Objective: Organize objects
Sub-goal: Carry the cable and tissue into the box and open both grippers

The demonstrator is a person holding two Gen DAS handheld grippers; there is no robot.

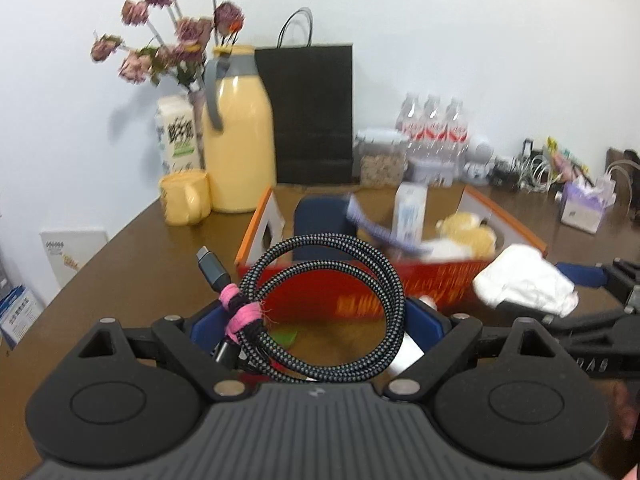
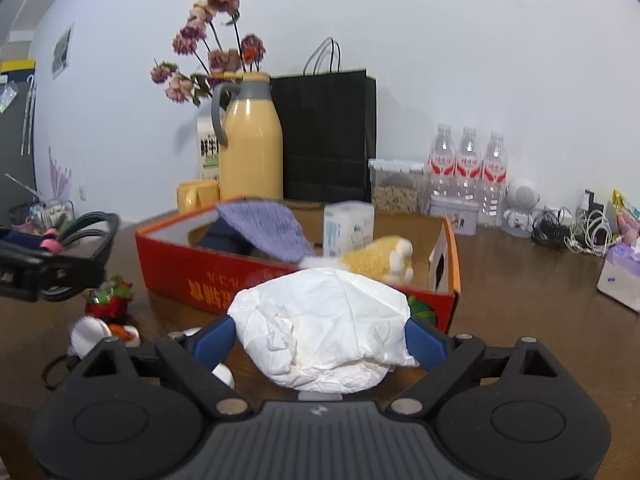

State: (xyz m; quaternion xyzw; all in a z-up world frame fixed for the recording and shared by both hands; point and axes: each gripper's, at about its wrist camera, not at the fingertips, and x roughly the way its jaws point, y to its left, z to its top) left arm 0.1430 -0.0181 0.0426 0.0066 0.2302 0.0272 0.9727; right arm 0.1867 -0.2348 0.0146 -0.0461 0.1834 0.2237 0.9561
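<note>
The left gripper (image 1: 318, 320) has its blue jaws spread wide and pinching a coiled braided cable (image 1: 320, 308), whose loop spans the gap from pad to pad; pink ties (image 1: 240, 312) bind the coil near the left jaw, and a grey plug (image 1: 212, 268) sticks up beyond them. The right gripper (image 2: 320, 340) likewise stands wide, its blue jaws pressed against the two sides of a crumpled white tissue wad (image 2: 320, 332) that fills the space between them.

Just beyond both pairs of jaws sits an open red cardboard box (image 2: 240, 280) with orange rims; white characters run along its near wall, seen upside down and too blurred to read. Inside it lie a purple knitted cloth (image 2: 264, 228), a dark blue item (image 1: 320, 220), a small white carton (image 2: 348, 228) with blue print that I cannot make out, and a yellow plush toy (image 2: 380, 260).

Left of the right jaws, on the brown table (image 2: 520, 300), lie a small red ornament (image 2: 108, 300) and white round pieces (image 2: 86, 336).

Further out, against the wall, stand a yellow jug (image 2: 252, 148) with a grey handle, a yellow mug (image 1: 184, 200), a milk carton (image 1: 176, 136) with bold black characters and a green band, dried flowers (image 1: 168, 32), a black paper bag (image 2: 328, 140), three water bottles (image 2: 464, 168) with red-and-white labels, a clear jar (image 2: 394, 184) and a tangle of white cables (image 2: 584, 228)
</note>
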